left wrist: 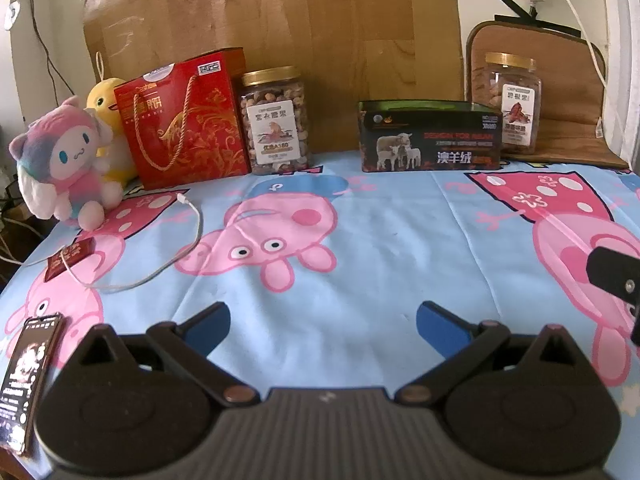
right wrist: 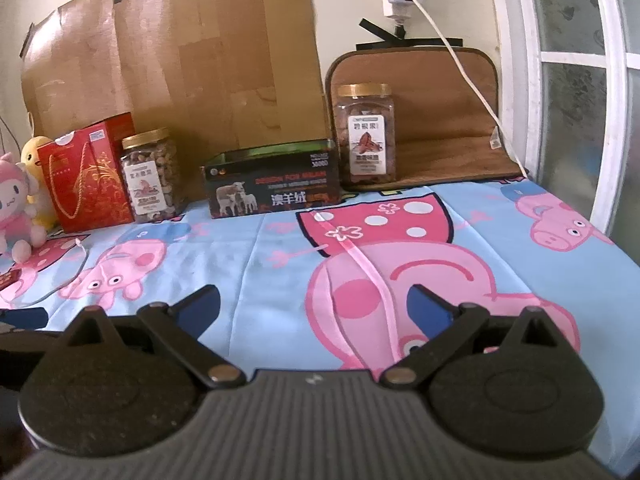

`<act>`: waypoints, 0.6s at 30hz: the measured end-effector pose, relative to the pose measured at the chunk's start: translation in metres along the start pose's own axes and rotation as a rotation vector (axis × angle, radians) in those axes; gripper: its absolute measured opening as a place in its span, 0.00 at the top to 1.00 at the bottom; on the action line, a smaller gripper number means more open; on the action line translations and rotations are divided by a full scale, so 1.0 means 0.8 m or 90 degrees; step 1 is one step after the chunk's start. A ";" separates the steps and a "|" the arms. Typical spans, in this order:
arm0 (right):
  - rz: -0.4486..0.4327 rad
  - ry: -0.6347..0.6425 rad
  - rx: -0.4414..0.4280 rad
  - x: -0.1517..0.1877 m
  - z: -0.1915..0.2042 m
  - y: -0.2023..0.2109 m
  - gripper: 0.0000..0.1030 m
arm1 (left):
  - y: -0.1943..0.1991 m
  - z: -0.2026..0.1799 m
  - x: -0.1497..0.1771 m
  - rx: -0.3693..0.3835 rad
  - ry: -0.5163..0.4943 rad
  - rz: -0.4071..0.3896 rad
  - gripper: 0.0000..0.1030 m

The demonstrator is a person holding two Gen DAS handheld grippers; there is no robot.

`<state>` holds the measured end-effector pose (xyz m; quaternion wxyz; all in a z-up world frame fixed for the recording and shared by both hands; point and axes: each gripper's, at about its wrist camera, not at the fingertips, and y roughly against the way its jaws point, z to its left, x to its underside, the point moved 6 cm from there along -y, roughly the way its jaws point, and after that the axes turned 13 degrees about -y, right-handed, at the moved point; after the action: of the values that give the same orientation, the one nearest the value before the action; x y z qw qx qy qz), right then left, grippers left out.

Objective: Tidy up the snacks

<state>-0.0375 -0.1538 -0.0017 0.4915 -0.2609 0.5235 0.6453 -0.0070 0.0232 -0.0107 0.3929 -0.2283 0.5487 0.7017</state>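
A clear nut jar with a gold lid (left wrist: pixel 275 120) (right wrist: pixel 151 176) stands at the back left beside a red gift bag (left wrist: pixel 184 124) (right wrist: pixel 88 178). A second gold-lidded jar (left wrist: pixel 510 102) (right wrist: pixel 366 134) stands at the back right on a brown mat (left wrist: pixel 560 120) (right wrist: pixel 440 132). A dark open-top box with sheep on it (left wrist: pixel 430 140) (right wrist: pixel 272 184) sits between them. My left gripper (left wrist: pixel 323 322) is open and empty, low over the cloth, well short of the snacks. My right gripper (right wrist: pixel 314 306) is open and empty too.
A Peppa Pig cloth (left wrist: pixel 380 240) (right wrist: pixel 260 248) covers the table. Two plush toys (left wrist: pixel 68 164) (right wrist: pixel 16 208) sit at the far left. A white cable (left wrist: pixel 176 252), a small red packet (left wrist: pixel 70 258) and a phone (left wrist: pixel 28 380) lie front left. A window (right wrist: pixel 572 80) is at the right.
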 end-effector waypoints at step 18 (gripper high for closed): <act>0.001 0.000 -0.011 0.002 0.004 0.003 0.01 | -0.004 0.010 0.004 -0.033 0.012 0.010 0.00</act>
<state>-0.0398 -0.1500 -0.0007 0.4887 -0.2647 0.5180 0.6502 -0.0058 0.0322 -0.0125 0.3762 -0.2410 0.5357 0.7166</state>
